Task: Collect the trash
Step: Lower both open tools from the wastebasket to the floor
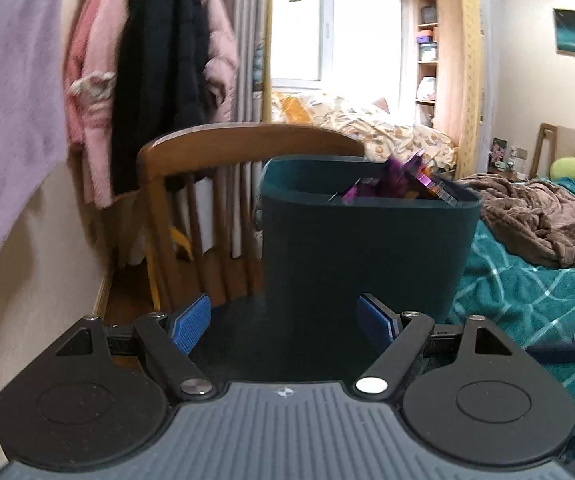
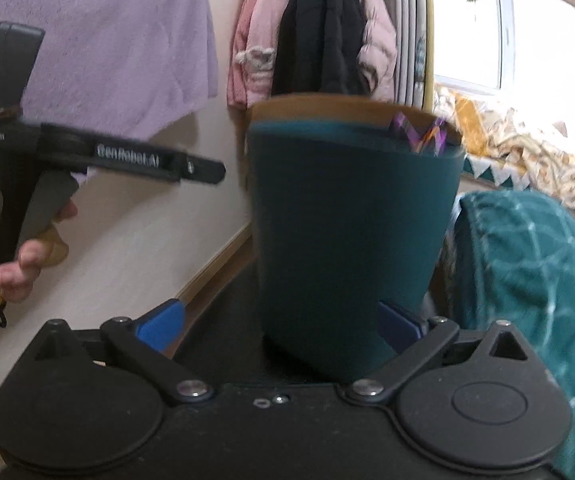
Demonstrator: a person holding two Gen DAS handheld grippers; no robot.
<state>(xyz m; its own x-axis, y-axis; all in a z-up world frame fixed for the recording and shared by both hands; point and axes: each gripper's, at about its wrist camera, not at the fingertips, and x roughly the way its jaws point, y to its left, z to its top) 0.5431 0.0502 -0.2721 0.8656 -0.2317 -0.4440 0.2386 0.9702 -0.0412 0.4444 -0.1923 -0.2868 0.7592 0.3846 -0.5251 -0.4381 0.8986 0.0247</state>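
Teal bin (image 1: 367,240) w/ wrappers (image 1: 399,178), ahead of left tool (image 1: 285,322)

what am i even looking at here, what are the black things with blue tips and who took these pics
No robot here: a person holds a hand-held gripper in each hand, and each carries a fisheye camera looking along its two blue-padded fingers. One picture is from the left hand-held gripper, the other from the right hand-held gripper, which also shows the left one from the side. Both are open, holding nothing. Ahead stands a dark teal trash bin with purple wrappers poking out, a wooden chair behind it and a bed beside it.
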